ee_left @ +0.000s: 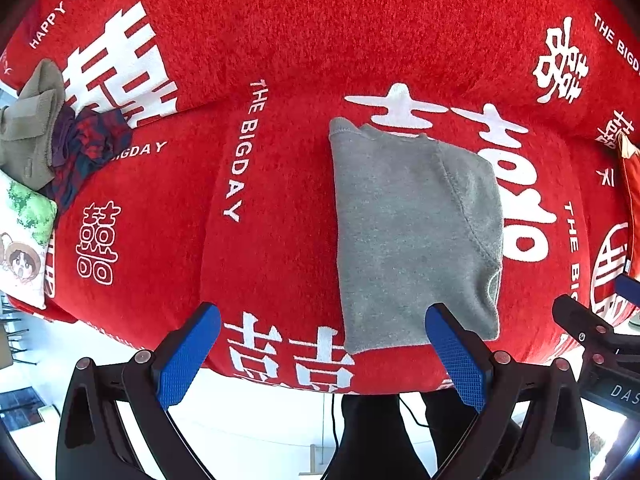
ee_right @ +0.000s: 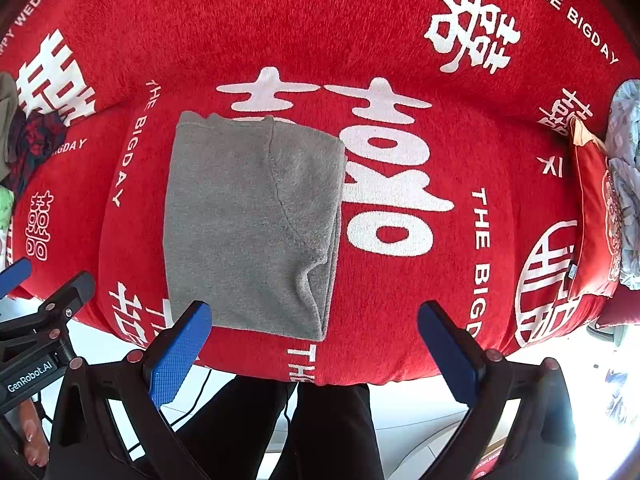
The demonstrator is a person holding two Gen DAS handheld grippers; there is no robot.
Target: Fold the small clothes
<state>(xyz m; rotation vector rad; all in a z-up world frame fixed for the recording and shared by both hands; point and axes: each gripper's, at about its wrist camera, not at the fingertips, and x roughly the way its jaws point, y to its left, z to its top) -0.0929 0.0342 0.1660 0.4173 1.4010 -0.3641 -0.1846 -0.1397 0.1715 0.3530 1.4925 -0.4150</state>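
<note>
A grey fleece garment (ee_left: 412, 232) lies folded into a tall rectangle on the red sofa cover (ee_left: 272, 40); it also shows in the right wrist view (ee_right: 248, 224). My left gripper (ee_left: 324, 320) is open and empty, hovering at the garment's near edge, its right finger over the lower hem. My right gripper (ee_right: 314, 320) is open and empty, above the garment's near right corner. Each gripper shows at the edge of the other's view: the right one (ee_left: 592, 328) and the left one (ee_right: 48, 312).
A pile of clothes, olive and dark plaid (ee_left: 52, 136), sits at the left of the sofa beside a printed cushion (ee_left: 24, 240). A red cushion (ee_right: 596, 216) and pale patterned fabric (ee_right: 626, 184) lie at the right. The person's dark trousers (ee_right: 320, 432) and white floor are below.
</note>
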